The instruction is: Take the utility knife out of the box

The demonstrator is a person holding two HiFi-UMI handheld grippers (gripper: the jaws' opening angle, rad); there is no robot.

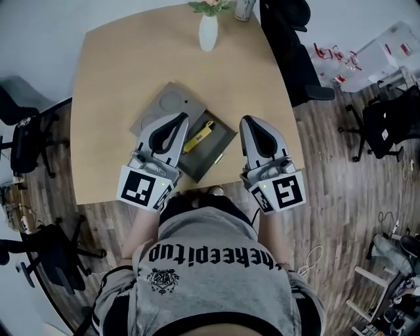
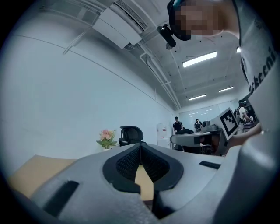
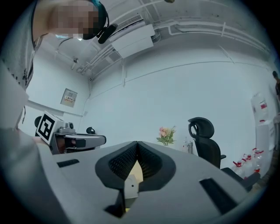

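An open grey box lies on the wooden table, its lid set beside it at the upper left. Inside the box rests the yellow utility knife, slanted. My left gripper hovers over the box's left part, just left of the knife, jaws shut and empty. To the right of the box my right gripper is also shut with nothing in it. In the left gripper view the jaws meet at the tip; the right gripper view shows its jaws closed too. Neither gripper view shows the knife.
At the table's far edge stand a white vase with flowers and a can. A black office chair stands at the table's right and another chair at its left. The table's near edge runs just in front of the person.
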